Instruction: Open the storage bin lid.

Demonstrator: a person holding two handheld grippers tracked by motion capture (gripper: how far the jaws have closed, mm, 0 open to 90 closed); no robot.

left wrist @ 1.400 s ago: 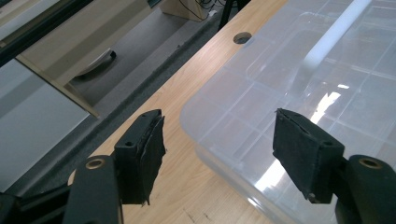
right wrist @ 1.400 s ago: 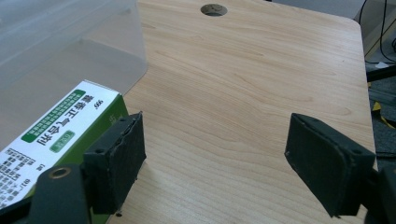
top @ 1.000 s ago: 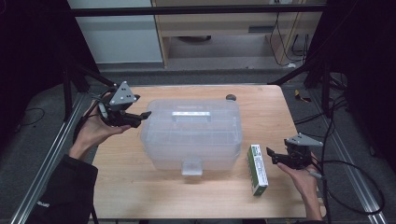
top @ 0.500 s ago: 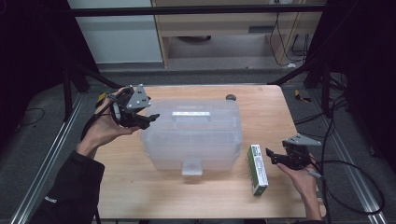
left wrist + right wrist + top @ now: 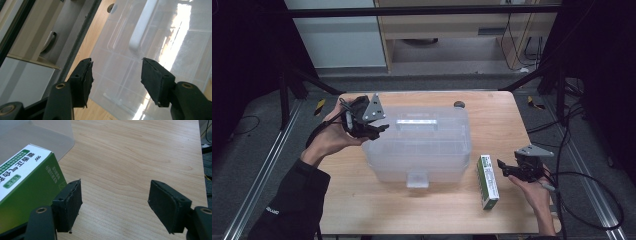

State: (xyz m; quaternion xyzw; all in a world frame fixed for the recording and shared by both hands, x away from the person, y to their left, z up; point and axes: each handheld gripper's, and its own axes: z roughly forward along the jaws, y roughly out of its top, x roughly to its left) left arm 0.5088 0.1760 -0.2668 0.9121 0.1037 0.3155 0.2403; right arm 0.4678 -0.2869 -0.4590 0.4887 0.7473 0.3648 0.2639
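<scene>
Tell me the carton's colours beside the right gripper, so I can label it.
The carton is green with a white top face; the right gripper view shows it best.

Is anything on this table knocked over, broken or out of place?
Nothing stands out. The clear lidded box sits flat and closed on the table, and the green carton lies flat beside it, undamaged.

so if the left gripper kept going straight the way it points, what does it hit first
Most likely the clear storage box: the left gripper, jaws open and empty, points across its lid toward the white handle. Depth is hard to judge there.
</scene>
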